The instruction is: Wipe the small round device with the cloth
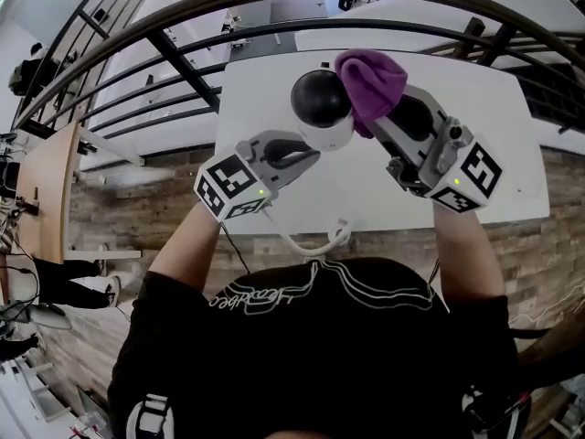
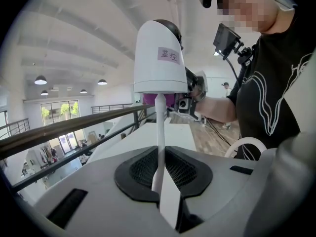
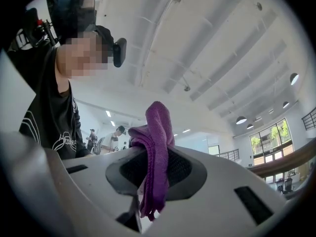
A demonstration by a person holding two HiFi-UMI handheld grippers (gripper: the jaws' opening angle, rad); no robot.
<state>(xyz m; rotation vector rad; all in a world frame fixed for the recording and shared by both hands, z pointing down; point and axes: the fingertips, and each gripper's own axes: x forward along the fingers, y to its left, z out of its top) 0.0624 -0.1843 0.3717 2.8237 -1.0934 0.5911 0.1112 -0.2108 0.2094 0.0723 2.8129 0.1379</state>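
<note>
Purple fleecy cloth (image 1: 370,85) sits bunched in your right tool (image 1: 382,124). That tool's own view shows its jaws pressed together on the fabric, with a fold standing up past the tips and a loose end hanging below them. Your left tool (image 1: 309,154) pinches the thin white stalk (image 2: 160,127) that carries the small round device (image 1: 322,108), a white plastic body topped by a glossy black dome. In the left gripper view the stalk runs straight up from between the black pads to the underside of the device, which stands upright above the tips with a pale pink label (image 2: 168,55) on its white side. From your head view the device is held in the air over the far half of the white rectangular surface (image 1: 475,117), between the two tools. The cloth lies against the right side of the dome, apparently touching it. The left gripper view agrees with that: a strip of purple shows just behind the bottom edge of the white body, with your right hand and its tool beyond. A loop of white cable (image 1: 320,239) rests at the near edge of the surface, close to your chest. Dark metal railings (image 1: 183,35) curve around the far side of the surface, and a wooden plank floor (image 1: 155,195) shows to either side of it.
</note>
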